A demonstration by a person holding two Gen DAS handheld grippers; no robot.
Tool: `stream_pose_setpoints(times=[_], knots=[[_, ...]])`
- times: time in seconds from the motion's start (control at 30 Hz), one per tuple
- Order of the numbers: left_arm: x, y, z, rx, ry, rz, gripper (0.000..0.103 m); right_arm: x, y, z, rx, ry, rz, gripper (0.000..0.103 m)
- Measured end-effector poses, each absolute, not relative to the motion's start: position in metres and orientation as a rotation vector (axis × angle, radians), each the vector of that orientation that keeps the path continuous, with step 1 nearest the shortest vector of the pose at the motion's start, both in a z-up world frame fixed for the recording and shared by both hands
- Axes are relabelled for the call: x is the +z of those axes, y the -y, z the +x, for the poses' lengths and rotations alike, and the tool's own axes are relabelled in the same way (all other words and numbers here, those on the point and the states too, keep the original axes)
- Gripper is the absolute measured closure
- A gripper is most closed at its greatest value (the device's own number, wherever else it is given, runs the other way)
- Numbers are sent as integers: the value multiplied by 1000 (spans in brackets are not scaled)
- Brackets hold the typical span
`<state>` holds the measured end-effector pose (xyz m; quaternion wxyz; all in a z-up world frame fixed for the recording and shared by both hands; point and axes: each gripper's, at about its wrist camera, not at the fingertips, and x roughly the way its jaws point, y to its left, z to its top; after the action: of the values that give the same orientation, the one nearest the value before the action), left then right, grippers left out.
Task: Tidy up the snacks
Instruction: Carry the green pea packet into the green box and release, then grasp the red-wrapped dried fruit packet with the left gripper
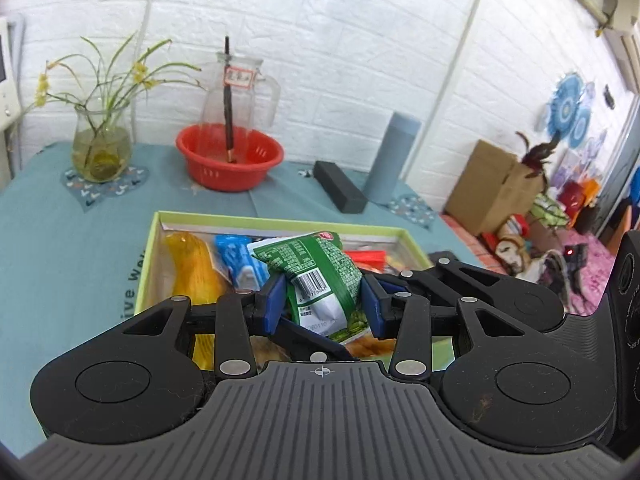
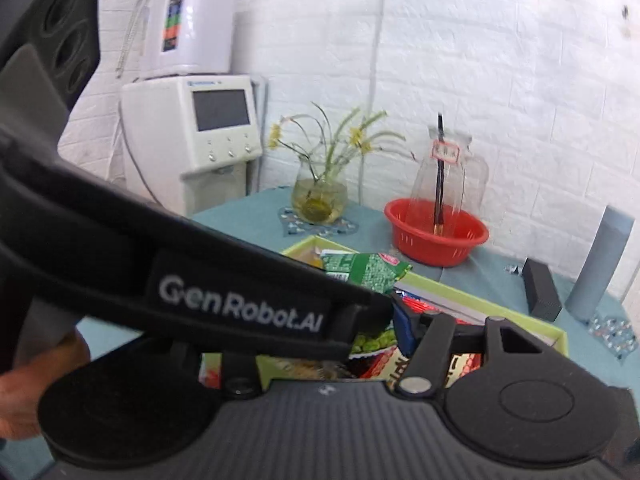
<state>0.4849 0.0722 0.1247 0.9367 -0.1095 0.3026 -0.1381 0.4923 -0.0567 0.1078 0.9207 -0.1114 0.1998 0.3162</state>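
We hold a green packet (image 1: 320, 276) pinched between the blue pads (image 1: 276, 300) of the left gripper (image 1: 322, 304), whose jaws are nearly closed on its lower half. The packet hangs just above the green box (image 1: 280, 222) on the teal table (image 1: 72, 224), over an orange pack (image 1: 196, 272) and a blue pack (image 1: 236, 262) lying inside. To do this well, we judge we should keep the pinch firm, carry the packet clear of the box rim, and not drag neighbouring snacks along. The right gripper (image 2: 400, 320) sits close beside the same packet; a strap (image 2: 240, 304) hides its jaws, so we cannot tell how far they are open or whether they hold anything.
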Motion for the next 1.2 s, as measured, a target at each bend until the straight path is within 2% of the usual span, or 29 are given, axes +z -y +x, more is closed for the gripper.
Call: stream_pose_setpoints(times=[0.17, 0.2, 0.27, 0.33, 0.63, 0.83, 0.9, 1.1, 1.2], knots=[[87, -77, 517, -273, -684, -220, 77, 78, 53, 521, 666, -471, -214, 33], [87, -79, 516, -279, -665, -234, 71, 79, 53, 520, 664, -472, -223, 33], [91, -82, 512, -289, -645, -255, 57, 84, 57, 518, 676, -477, -213, 19], [102, -84, 501, -277, -597, -262, 52, 90, 60, 509, 658, -443, -216, 9], [147, -115, 421, -197, -411, -254, 29, 131, 65, 454, 747, -269, -231, 10], [122, -161, 382, -91, -455, -383, 28, 133, 40, 411, 814, -203, -345, 10], [110, -178, 378, -53, -514, -406, 31, 125, 35, 402, 831, -235, -363, 10], [80, -187, 384, -76, -639, -372, 32, 68, 28, 404, 870, -499, -396, 10], [58, -166, 405, -188, -741, -355, 40, 45, 21, 421, 876, -614, -339, 10]])
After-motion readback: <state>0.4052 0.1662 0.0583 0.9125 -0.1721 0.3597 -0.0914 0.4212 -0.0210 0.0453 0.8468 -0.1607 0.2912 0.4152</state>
